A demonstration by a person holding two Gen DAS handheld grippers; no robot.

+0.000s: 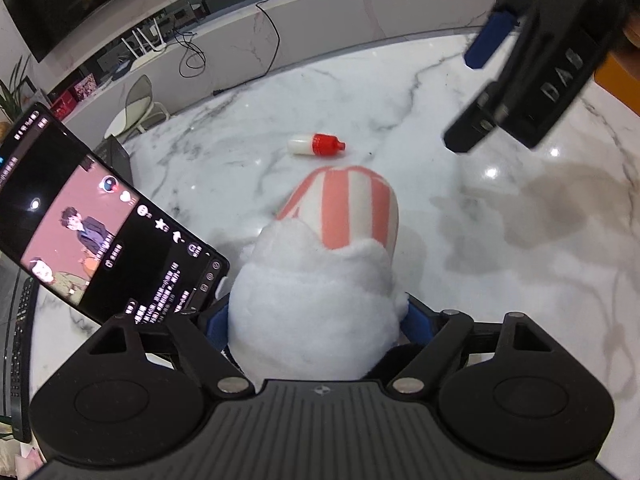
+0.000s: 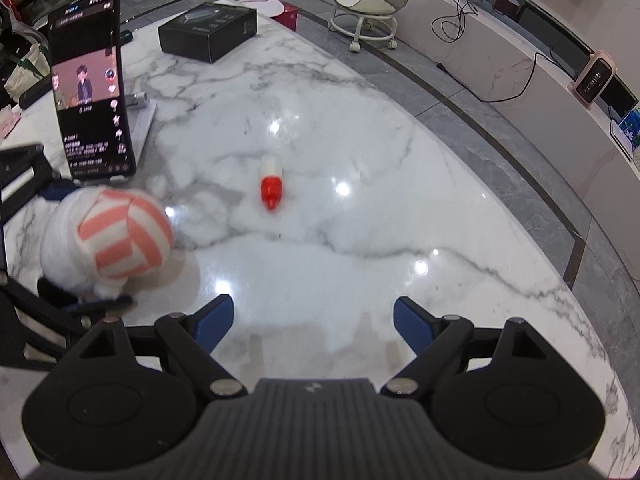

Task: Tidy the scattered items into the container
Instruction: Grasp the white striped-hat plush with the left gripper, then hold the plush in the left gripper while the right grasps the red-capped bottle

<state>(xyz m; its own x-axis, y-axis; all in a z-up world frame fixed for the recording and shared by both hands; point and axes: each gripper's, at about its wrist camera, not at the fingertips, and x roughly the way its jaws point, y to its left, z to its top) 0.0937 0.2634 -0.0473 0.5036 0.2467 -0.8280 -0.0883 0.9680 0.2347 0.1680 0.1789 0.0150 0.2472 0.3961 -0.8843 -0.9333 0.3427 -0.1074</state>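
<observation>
Left tongs (image 1: 314, 320): spread wide around the plush toy (image 1: 320, 272), one blue pad visible on each side of its white fleece. Whether the pads press on the fleece cannot be told; the grip is judged loose at best.
Plush toy: white and fluffy, with a pink-and-white striped part pointing away from the left wrist camera. It sits between the left jaws and is blurred in the right wrist view.
Right tongs (image 2: 313, 322): released and empty, held above bare marble surface (image 2: 400, 216), well apart from the toy.
Small bottle (image 2: 271, 184): white body, red cap, lying on its side on the surface, apart from both tongs.
Container: not identified in either view; its position cannot be told.
Phone (image 2: 93, 92): propped upright on a stand just beside the toy, screen lit.
Risk, slip: soft fleece is judged to compress, so the toy may slide out if it is lifted before the jaws are closed.
Risk, collision: the phone may be tipped if the left tongs are swung sideways.
Risk, rolling: the bottle, being round, may roll away if it is nudged.
</observation>
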